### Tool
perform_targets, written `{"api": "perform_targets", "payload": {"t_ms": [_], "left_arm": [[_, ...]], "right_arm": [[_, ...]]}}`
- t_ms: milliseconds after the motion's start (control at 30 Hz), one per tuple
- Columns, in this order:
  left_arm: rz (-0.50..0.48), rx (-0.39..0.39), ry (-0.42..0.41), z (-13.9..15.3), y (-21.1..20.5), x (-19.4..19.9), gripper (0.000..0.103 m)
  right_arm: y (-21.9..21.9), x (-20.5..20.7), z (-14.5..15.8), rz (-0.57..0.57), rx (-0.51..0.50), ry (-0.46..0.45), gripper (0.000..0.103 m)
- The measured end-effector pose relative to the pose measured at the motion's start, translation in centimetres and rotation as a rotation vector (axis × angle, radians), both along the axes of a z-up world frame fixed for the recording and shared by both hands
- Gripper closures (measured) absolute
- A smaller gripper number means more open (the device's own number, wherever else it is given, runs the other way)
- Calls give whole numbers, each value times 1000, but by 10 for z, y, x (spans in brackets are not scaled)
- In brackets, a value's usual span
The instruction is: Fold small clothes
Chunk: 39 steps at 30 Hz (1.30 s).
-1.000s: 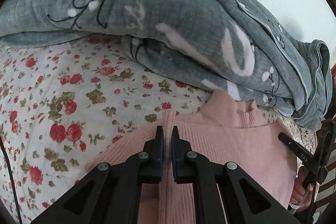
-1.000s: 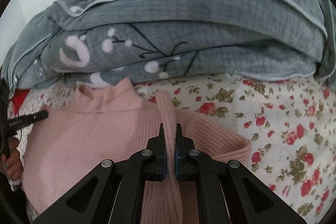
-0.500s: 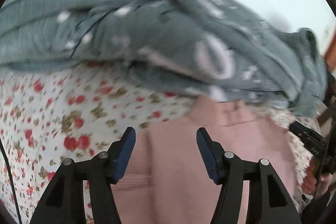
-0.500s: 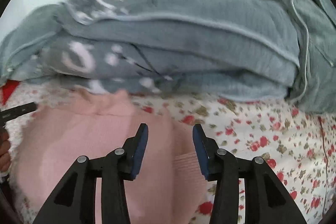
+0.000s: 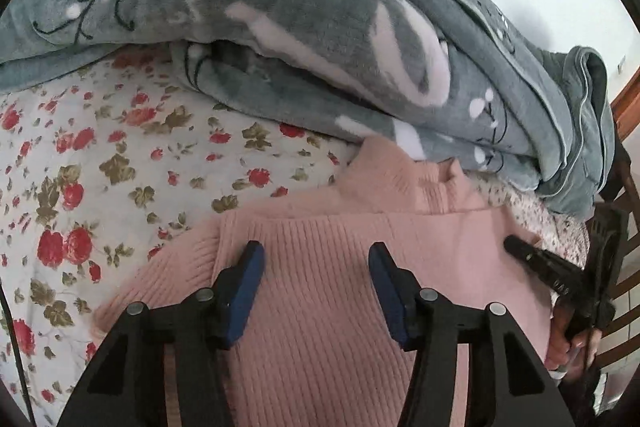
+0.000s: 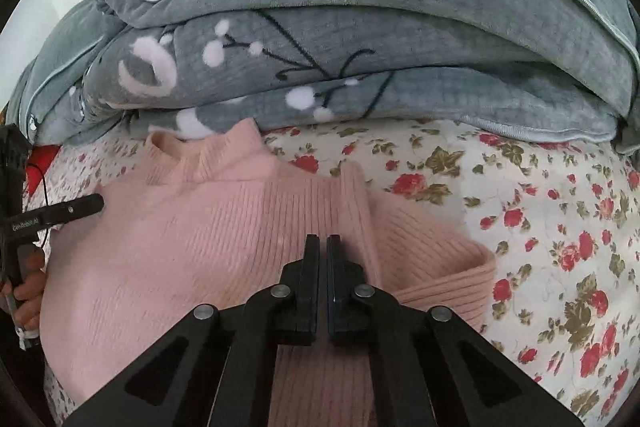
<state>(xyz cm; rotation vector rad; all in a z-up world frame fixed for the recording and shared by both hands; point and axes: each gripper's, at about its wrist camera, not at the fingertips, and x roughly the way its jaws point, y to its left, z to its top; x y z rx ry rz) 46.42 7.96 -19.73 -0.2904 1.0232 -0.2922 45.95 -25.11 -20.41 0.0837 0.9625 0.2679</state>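
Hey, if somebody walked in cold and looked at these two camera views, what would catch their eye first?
Probably the pink ribbed sweater lying flat on the red-rose floral bedsheet, its collar touching the bulky grey blanket heaped behind it. Next, the black grippers low in each view: the left gripper has nothing between its closing jaws, which hang over the sweater, and the right gripper is shut over the sleeve fold.

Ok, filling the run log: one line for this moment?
pink sweater on floral sheet | left hand-held gripper closing, sweater between jaws | right hand-held gripper shut
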Motion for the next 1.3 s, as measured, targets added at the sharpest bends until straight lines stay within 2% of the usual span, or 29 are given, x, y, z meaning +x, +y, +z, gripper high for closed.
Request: {"api": "perform_targets", "payload": {"t_ms": [100, 200, 267, 400, 467, 533, 700, 800, 900, 1000, 1133, 1300], "left_arm": [[1, 5, -15, 16, 2, -10, 51], [7, 17, -23, 32, 12, -29, 48], [13, 15, -23, 40, 22, -44, 44], [61, -26, -36, 50, 47, -95, 34], [78, -64, -39, 49, 54, -116, 26], [93, -111, -28, 44, 63, -137, 24], [115, -174, 33, 12, 70, -158, 20], [133, -282, 82, -13, 76, -155, 20], [134, -346, 56, -21, 79, -148, 18], [111, -349, 57, -21, 74, -136, 11], [94, -311, 68, -20, 62, -112, 11], [105, -303, 76, -21, 54, -87, 11]], "right_arm": [[4, -8, 11, -4, -50, -15, 97], [4, -26, 36, -13, -86, -62, 77], [-3, -43, 53, -22, -69, -98, 59], [-30, -91, 73, -60, -9, -129, 44], [-44, -113, 75, -80, 15, -116, 37], [-53, -134, 70, -98, 39, -95, 33], [-61, -155, 37, -123, 98, -2, 32], [-61, -155, 18, -123, 142, 51, 32], [-59, -144, 3, -134, 165, 88, 32], [-61, -133, 0, -148, 186, 86, 30], [-58, -110, 0, -155, 203, 94, 26], [-42, -76, -4, -128, 189, 110, 27]]}}
